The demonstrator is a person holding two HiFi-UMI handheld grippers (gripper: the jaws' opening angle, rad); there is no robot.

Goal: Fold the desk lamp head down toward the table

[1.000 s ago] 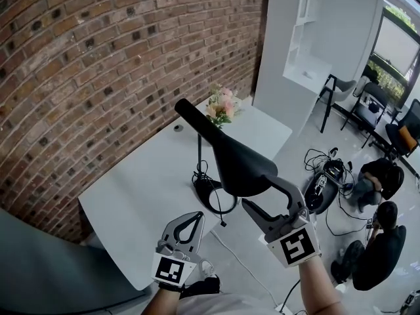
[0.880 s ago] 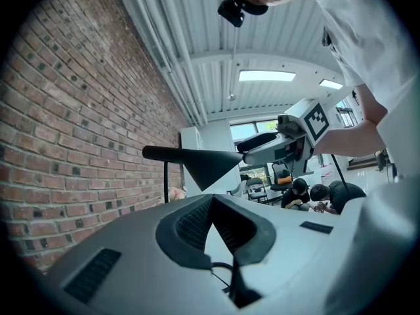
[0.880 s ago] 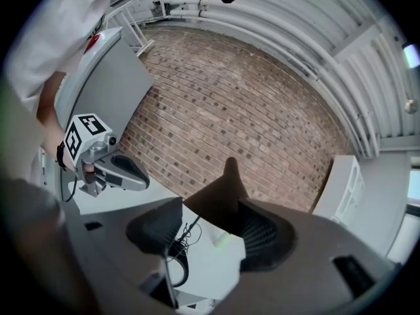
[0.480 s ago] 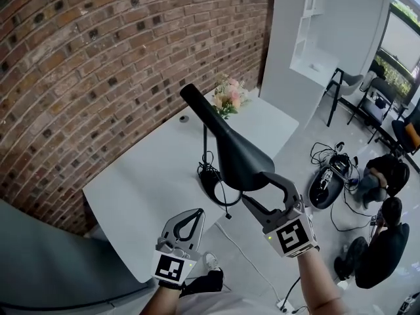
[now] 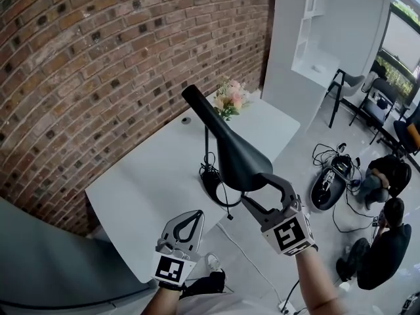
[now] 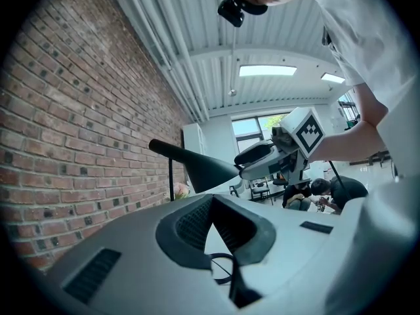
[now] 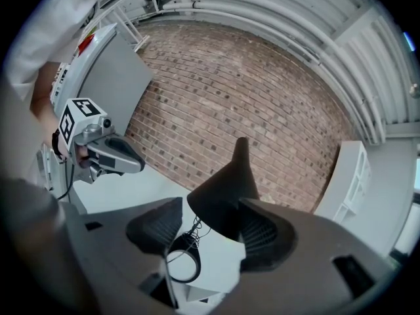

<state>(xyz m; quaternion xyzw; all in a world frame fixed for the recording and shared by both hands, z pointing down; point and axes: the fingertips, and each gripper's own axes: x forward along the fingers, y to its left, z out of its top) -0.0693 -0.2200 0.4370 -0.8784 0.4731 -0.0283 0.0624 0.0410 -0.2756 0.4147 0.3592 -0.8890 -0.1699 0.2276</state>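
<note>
Black cone-shaped lamp head (image 5: 237, 155): over white table (image 5: 141, 192); long axis slanted, narrow end toward brick wall (image 5: 98, 58), wide mouth toward right claw (image 5: 252, 189) | right claw: wide, around mouth rim | left claw (image 5: 196, 212): closed, empty

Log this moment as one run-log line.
right tool: open, straddling rim of lamp head | left tool: shut, empty | lamp head: raised, not yet folded
</note>
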